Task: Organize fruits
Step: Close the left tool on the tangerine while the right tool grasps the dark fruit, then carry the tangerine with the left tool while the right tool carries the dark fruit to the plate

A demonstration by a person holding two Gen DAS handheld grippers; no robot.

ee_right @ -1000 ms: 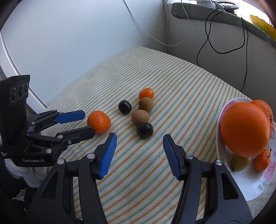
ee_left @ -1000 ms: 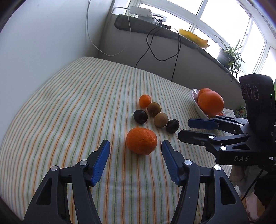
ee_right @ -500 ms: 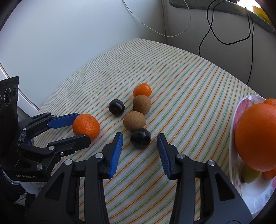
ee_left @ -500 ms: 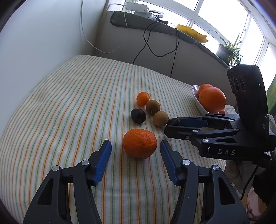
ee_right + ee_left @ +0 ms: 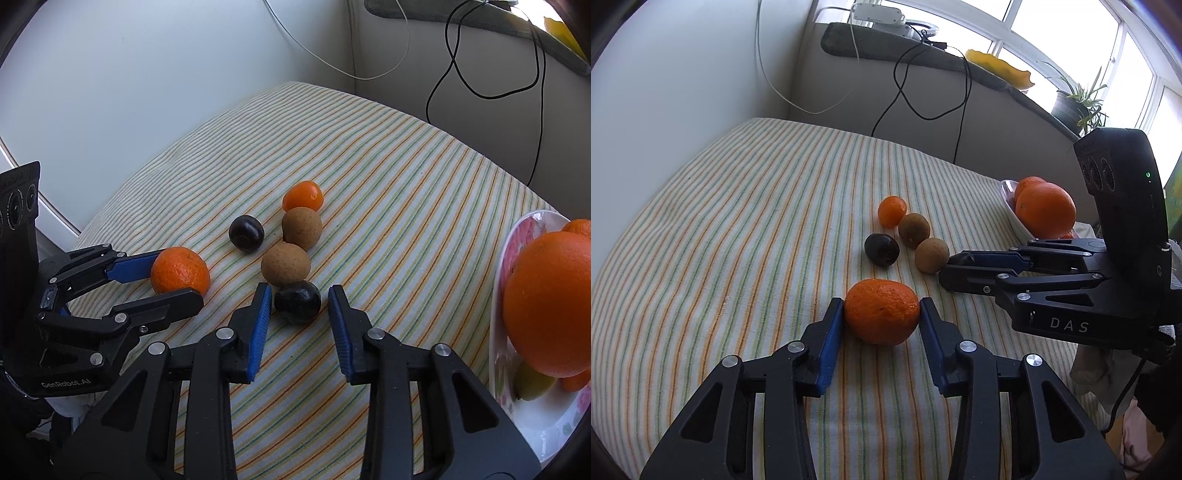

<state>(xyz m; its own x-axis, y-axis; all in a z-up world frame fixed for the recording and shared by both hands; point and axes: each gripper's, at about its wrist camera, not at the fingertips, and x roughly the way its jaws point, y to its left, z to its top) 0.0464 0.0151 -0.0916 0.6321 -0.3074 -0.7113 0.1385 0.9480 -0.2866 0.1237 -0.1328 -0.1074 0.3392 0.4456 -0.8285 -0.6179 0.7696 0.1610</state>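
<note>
- Left claw [image 5: 882,314] closing on the mandarin [image 5: 882,311]; both blue pads look pressed to its sides. Fruit sits on the striped cloth [image 5: 738,221], at the near end of the loose group.
- Right claw [image 5: 300,304] narrowed around the near dark plum [image 5: 297,301]. Left pad touches it; a thin gap shows at the right pad, so a firm hold is not certain.
- Just beyond: two brown round fruits [image 5: 285,264], touching each other, a second dark plum [image 5: 246,233] to their left, a small orange fruit [image 5: 303,195] farthest.
- White plate [image 5: 517,236] at the right edge of the surface carries a large orange [image 5: 550,302] and smaller fruit.
- Open cloth lies left of and beyond the group, up to the wall [image 5: 683,92]; cables [image 5: 923,92] hang at the far corner.
- The two claws sit close side by side, little room between them.
</note>
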